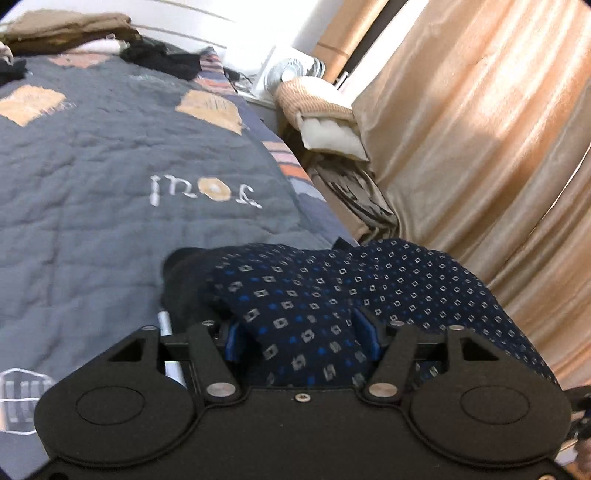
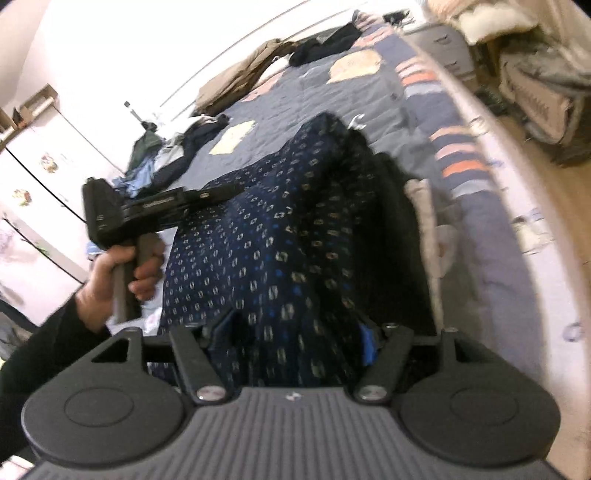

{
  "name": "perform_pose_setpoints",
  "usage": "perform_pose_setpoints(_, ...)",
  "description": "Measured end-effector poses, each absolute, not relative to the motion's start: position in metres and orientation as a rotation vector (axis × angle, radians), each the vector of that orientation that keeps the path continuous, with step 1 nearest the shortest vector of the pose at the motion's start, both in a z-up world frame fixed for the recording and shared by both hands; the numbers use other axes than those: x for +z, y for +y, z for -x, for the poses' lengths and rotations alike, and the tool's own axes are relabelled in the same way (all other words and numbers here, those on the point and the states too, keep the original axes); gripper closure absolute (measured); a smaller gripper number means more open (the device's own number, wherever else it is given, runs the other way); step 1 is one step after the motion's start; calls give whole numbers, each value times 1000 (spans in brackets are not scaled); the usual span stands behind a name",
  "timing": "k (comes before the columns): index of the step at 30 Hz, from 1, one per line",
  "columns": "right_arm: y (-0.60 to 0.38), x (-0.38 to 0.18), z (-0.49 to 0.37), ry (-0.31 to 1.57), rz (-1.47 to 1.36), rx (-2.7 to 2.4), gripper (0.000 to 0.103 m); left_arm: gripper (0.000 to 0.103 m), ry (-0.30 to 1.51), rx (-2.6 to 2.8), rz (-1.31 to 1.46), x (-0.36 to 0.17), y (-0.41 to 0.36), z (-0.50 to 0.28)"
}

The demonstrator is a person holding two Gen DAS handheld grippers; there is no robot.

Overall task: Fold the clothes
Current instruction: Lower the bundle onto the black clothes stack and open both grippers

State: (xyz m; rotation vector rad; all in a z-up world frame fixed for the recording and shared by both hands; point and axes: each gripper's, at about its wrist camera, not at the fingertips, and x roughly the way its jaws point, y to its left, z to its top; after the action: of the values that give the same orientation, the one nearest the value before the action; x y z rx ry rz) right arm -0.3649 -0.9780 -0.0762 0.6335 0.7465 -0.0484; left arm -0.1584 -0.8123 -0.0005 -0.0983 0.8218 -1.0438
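Quilted grey bedspread [image 1: 92, 155] fills the far side, with tan curtains [image 1: 480, 129] on the right. Both my tongs stand apart, the navy patterned garment [image 2: 266, 236] bunched between their blue pads, burying the fingertips of my left gripper [image 1: 301, 332] and right gripper [image 2: 295, 336]. Its long axis runs away from me. Only the right wrist view shows my left hand [image 2: 122, 273] and the far clothes heap [image 2: 166, 162].

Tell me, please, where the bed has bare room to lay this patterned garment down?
The quilt lies bare between the patterned garment and the clothes pile along its far end. Crowded: the heap of clothes at the wall side.
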Motion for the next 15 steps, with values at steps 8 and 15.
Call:
perform_pose_setpoints(8,-970,-30,427,570,-585,-198,34,35,731,-1007,91,34,-746,186)
perform_pose_setpoints(15,-932,-21,408,506,-523,-225,32,31,676,-1009,39,52,-719,260)
